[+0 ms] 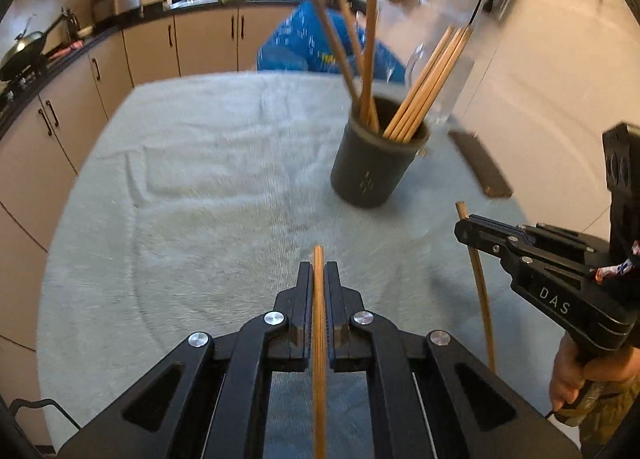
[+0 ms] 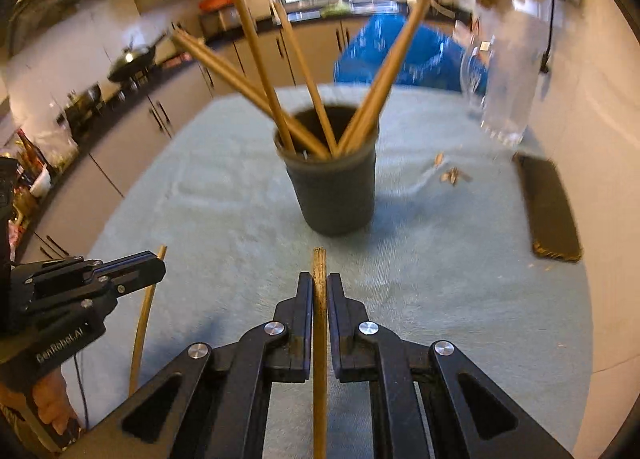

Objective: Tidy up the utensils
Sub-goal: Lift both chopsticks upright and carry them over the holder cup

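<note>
— Black two-finger left gripper sits nearest in the left wrist view, at six o'clock, doesn't it?
— Yes, its jaws are clamped on a slim brown wooden chopstick that runs straight between the pads, its tip poking out just past the fingertips.
— And the other tool?
— In that view the black right gripper comes in at three o'clock, closed on a second wooden chopstick, with a hand around its handle at four o'clock. The right wrist view shows the same grip up close, at six o'clock, with the left gripper at nine o'clock.
— What are they over?
— A pale green towel-like cloth covering the round table.
— Where is the rest of the set?
— Further out, at one o'clock in the left view, stands a dark grey round cup holder, upright on the cloth, with several wooden chopsticks leaning out of it in two fans.
— Anything near it?
— A flat dark rectangular mat lies on the cloth at two o'clock, just beside the cup, and a clear glass jar, blurred, stands behind it.
— Beyond the table?
— A blue bag-like shape at twelve o'clock, then beige kitchen cabinets under a black counter, and a dark wok at ten o'clock.
</note>
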Demonstrator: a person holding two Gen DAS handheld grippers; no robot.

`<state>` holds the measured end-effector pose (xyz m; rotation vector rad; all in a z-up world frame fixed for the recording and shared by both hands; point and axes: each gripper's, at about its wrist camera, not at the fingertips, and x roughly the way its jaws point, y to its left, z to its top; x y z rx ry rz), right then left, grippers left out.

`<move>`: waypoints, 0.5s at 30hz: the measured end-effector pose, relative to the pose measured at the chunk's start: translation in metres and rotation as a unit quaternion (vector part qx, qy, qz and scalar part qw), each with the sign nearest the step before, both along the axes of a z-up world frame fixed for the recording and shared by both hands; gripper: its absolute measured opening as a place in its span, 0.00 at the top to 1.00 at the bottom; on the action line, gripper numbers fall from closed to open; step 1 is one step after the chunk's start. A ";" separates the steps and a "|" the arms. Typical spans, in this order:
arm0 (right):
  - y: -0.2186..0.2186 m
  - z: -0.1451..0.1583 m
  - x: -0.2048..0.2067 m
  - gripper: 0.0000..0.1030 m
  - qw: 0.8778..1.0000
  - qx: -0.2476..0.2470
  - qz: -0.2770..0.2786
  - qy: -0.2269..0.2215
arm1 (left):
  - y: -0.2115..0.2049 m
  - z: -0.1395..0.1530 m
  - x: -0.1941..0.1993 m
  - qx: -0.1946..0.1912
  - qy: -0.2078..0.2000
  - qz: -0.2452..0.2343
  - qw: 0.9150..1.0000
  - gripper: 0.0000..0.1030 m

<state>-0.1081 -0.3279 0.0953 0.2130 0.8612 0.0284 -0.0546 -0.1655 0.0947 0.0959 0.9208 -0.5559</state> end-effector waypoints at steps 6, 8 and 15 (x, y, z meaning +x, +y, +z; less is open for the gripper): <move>0.014 0.037 -0.037 0.93 0.998 0.001 -0.007 -0.063 | 0.015 0.035 -0.033 -0.026 -0.048 0.001 0.998 0.95; 0.013 0.047 -0.047 0.93 0.997 0.003 -0.009 -0.078 | 0.020 0.045 -0.044 -0.030 -0.065 0.003 0.997 0.95; 0.014 0.068 -0.078 0.93 0.993 0.008 -0.015 -0.115 | 0.034 0.067 -0.074 -0.054 -0.100 0.012 0.993 0.95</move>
